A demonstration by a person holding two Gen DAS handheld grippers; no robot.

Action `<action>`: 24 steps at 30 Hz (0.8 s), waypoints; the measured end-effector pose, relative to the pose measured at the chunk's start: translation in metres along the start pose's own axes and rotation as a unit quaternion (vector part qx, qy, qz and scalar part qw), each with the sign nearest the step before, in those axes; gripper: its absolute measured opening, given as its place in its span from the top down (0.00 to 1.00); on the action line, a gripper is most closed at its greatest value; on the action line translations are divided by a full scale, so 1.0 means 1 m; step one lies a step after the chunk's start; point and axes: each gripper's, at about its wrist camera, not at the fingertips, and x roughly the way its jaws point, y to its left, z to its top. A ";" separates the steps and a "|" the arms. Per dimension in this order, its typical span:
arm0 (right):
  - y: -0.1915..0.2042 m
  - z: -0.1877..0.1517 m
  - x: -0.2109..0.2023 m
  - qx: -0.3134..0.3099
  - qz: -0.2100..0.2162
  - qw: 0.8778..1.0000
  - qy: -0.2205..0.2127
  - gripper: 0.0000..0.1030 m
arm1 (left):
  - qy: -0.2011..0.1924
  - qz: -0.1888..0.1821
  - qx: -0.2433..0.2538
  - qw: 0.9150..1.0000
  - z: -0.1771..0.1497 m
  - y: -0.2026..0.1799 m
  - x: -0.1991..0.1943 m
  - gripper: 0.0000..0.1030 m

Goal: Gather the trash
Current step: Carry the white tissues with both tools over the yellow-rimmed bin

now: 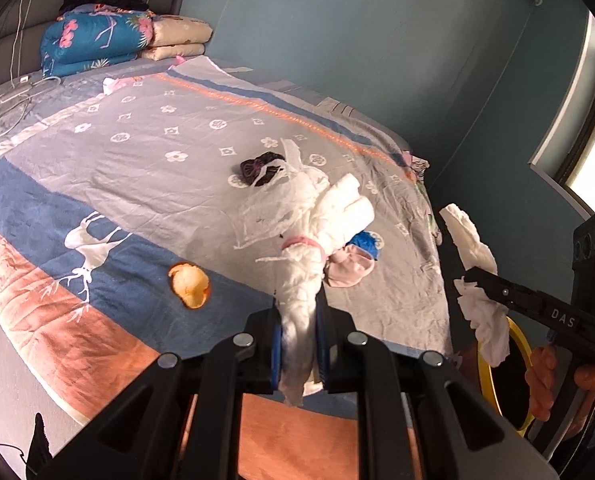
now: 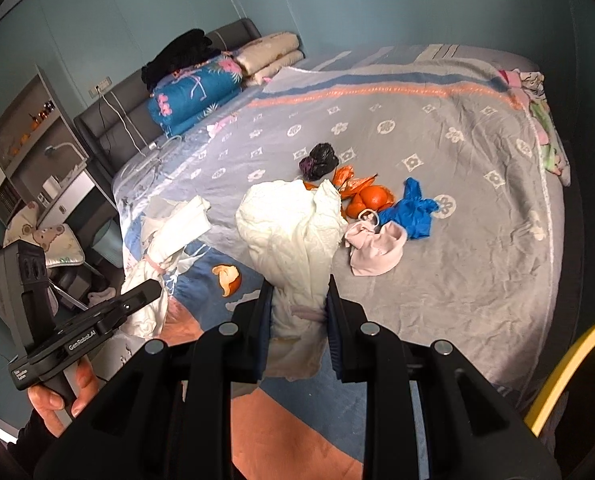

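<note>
My left gripper [image 1: 300,320] is shut on a white tissue bundle [image 1: 329,216] tied with a pink band, held above the bed. It also shows in the right wrist view [image 2: 177,224]. My right gripper [image 2: 299,308] is shut on a crumpled white tissue wad [image 2: 289,224], which also shows in the left wrist view [image 1: 481,312]. On the bedspread [image 2: 457,264] lie an orange peel [image 2: 227,276], a black bag [image 2: 319,160], orange wrappers and peel [image 2: 367,194], a blue glove [image 2: 411,210] and a pink cloth [image 2: 377,250].
A yellow-rimmed bin [image 2: 569,364] stands at the bed's right side, also seen in the left wrist view [image 1: 517,360]. Folded quilts [image 2: 201,92] are stacked by the headboard. Shelves [image 2: 29,132] and a child's chair [image 2: 45,240] stand at left. Cables [image 1: 13,96] lie on the bed.
</note>
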 end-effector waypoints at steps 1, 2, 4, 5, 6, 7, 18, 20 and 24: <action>-0.002 0.000 -0.007 0.001 0.001 1.000 -0.004 0.77 | -0.001 -0.002 0.006 1.000 0.001 -0.005 -0.002 0.88; -0.003 -0.001 -0.012 0.003 0.002 1.000 -0.007 0.77 | -0.001 -0.002 0.010 1.000 0.001 -0.009 -0.002 0.88; -0.006 -0.002 -0.022 0.004 0.003 1.000 -0.014 0.77 | -0.004 -0.003 0.021 1.000 0.002 -0.019 -0.005 0.88; -0.008 -0.002 -0.028 0.005 0.003 1.000 -0.019 0.77 | -0.005 -0.003 0.025 1.000 0.002 -0.023 -0.006 0.88; -0.010 -0.003 -0.032 0.006 0.004 1.000 -0.022 0.77 | -0.006 -0.003 0.029 1.000 0.002 -0.027 -0.007 0.88; -0.012 -0.003 -0.038 0.007 0.004 1.000 -0.026 0.77 | -0.007 -0.004 0.033 0.999 0.003 -0.032 -0.008 0.88; -0.035 -0.006 -0.079 0.024 -0.004 0.998 -0.055 0.77 | -0.008 -0.017 0.061 0.998 0.007 -0.074 -0.006 0.88; -0.042 -0.007 -0.087 0.028 -0.007 0.998 -0.062 0.77 | -0.007 -0.020 0.065 0.998 0.006 -0.082 -0.005 0.88; -0.053 -0.010 -0.103 0.037 -0.013 0.996 -0.075 0.77 | -0.007 -0.028 0.068 0.997 0.008 -0.094 -0.004 0.88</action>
